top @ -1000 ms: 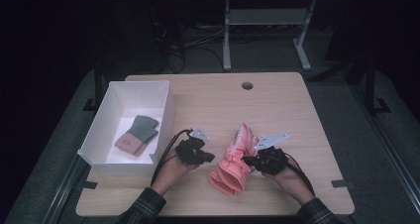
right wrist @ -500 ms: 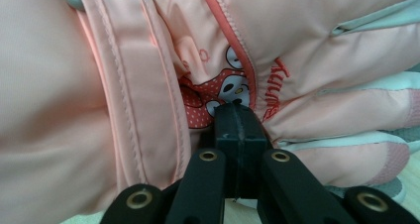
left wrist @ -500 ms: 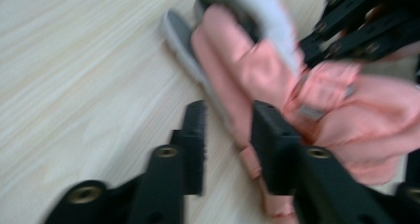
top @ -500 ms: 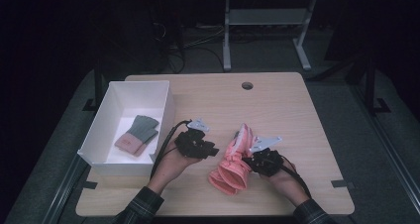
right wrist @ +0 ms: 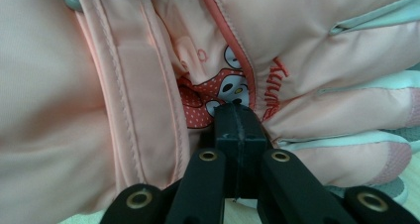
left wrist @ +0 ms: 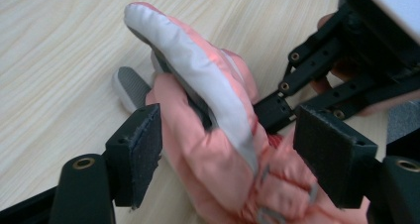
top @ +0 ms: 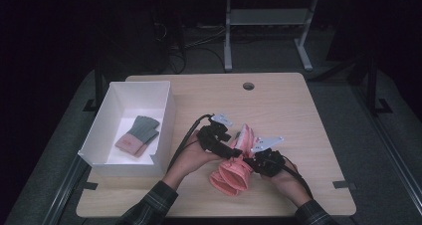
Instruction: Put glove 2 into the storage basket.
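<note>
A padded pink glove [top: 231, 172] with a white palm lies in the middle of the table, near the front. In the left gripper view the glove [left wrist: 198, 85] stands on edge between my left gripper's [left wrist: 233, 154] open jaws, a black pad [left wrist: 136, 154] on each side. My left gripper [top: 234, 150] reaches it from the left. My right gripper [top: 251, 161] comes from the right. Its jaws [right wrist: 236, 120] are pressed together at a cartoon patch on the glove [right wrist: 124, 85], pinching the fabric at their tips. The right gripper [left wrist: 277, 107] also appears behind the glove.
A white open box [top: 166, 110] stands at the table's left and holds a grey and pink knitted glove [top: 138, 135]. The wooden table [top: 298, 115] has a cable hole [top: 248, 86] near its far edge. Both forearms enter from the front edge.
My left gripper has moved right, and its open jaws now straddle the pink glove. The right gripper has shifted slightly forward with the glove.
</note>
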A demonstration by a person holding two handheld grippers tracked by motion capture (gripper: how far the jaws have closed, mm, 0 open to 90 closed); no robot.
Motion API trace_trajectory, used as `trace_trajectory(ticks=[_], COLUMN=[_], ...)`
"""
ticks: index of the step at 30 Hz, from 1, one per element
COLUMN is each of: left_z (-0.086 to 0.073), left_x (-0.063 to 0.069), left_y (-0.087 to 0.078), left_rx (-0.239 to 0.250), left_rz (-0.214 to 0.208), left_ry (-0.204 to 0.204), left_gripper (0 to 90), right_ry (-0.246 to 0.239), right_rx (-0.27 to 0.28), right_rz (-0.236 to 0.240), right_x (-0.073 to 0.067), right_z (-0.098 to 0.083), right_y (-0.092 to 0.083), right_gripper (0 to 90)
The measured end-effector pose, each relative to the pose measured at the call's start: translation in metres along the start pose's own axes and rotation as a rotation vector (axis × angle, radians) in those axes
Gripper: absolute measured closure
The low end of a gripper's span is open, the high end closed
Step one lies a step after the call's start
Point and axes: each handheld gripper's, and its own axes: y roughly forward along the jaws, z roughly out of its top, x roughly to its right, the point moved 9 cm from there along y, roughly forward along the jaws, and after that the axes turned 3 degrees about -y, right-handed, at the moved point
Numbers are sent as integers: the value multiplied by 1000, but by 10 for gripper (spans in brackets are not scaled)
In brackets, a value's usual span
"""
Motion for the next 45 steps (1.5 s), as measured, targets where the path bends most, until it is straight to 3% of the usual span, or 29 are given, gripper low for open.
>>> trace_trajectory(ticks=[4,10,14,17,25,34,39,45], left_z=[-5,-16,-25,-31,-37,-38,-39,-40], left_x=[-6,-12,-15,-17,-19,-18,-13,-14], left_y=[13,28,33,38,45,49,48,47], left_rx=[-50,-59,-100,-118,-135,-148,-151,-157], left_rz=[4,-22,-18,-41,-100,-118,-198,-245], left_ry=[8,-58,-56,-90,-143,-146,-182,-208], left_gripper=[223,215,195,180,156,146,271,365], right_ry=[5,3,5,-2,0,-7,-6,4], right_rx=[7,5,2,1,5,9,15,17], right_rz=[9,7,9,7,5,8,8,12], right_x=[0,0,0,0,0,1,1,0], right_z=[0,-1,-1,-2,-3,-3,-4,-4], right_y=[0,0,1,1,2,3,3,3], right_gripper=[900,900,900,900,900,900,900,900])
